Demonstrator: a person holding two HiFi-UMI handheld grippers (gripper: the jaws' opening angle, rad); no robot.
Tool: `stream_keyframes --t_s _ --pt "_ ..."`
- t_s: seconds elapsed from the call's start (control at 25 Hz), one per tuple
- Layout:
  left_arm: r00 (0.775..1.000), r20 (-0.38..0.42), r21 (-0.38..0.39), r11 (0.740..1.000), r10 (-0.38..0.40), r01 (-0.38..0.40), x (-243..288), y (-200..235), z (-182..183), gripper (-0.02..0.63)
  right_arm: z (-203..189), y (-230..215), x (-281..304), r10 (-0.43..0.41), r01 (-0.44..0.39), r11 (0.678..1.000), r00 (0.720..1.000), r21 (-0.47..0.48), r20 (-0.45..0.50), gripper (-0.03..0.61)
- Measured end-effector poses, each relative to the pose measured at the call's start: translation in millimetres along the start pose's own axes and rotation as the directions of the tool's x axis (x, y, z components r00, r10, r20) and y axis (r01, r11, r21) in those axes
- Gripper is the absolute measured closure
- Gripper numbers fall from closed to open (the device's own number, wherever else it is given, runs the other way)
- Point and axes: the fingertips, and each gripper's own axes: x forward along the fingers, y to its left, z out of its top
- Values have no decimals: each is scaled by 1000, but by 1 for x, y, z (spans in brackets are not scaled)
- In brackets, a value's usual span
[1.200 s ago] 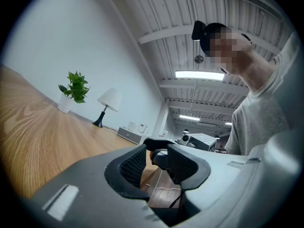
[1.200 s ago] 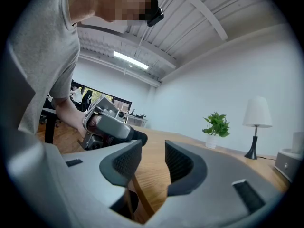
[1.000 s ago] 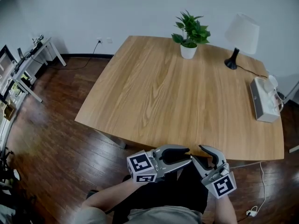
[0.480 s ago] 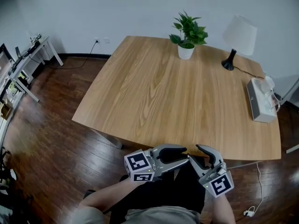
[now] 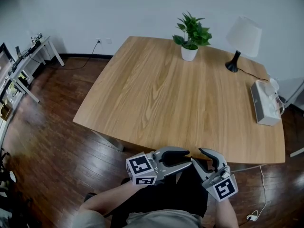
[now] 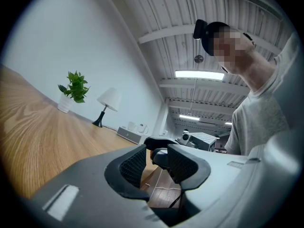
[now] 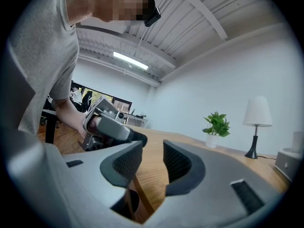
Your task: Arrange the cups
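Observation:
No cup stands on the wooden table (image 5: 190, 103). Two white mug-like shapes (image 5: 274, 83) sit on a white box (image 5: 262, 106) at its right edge, too small to tell for sure. My left gripper (image 5: 190, 157) (image 6: 156, 149) hangs just below the near table edge, over the person's lap, open and empty. My right gripper (image 5: 198, 155) (image 7: 152, 145) faces it tip to tip. Its jaws are closing with nothing between them. Each gripper view shows the other gripper straight ahead.
A potted plant (image 5: 192, 32) and a white lamp (image 5: 242, 37) stand at the table's far side. Dark wood floor surrounds the table, with a white desk (image 5: 28, 61) at far left and a cable (image 5: 259, 194) on the floor at right.
The head view has shifted slightly. Both grippers stay where they were, below the table's near edge.

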Motion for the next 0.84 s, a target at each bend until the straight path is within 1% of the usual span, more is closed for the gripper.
stream_keyframes --t_s 0.32,0.52,0.68,0.84 --pt "1000 -2 3 1000 2 -2 1 0 -1 463 0 0 0 4 -4 1000 1000 4 0 425" --pt "1000 -5 7 1000 2 -2 0 0 -2 463 -1 1 0 13 -13 1000 1000 -11 -6 425" --pt "1000 -3 2 1000 2 -2 0 1 -2 463 -1 2 0 11 -11 1000 1000 -3 -7 425" --pt "1000 -10 16 1000 -6 7 2 1 0 463 -3 0 1 5 -5 1000 1000 6 -16 425"
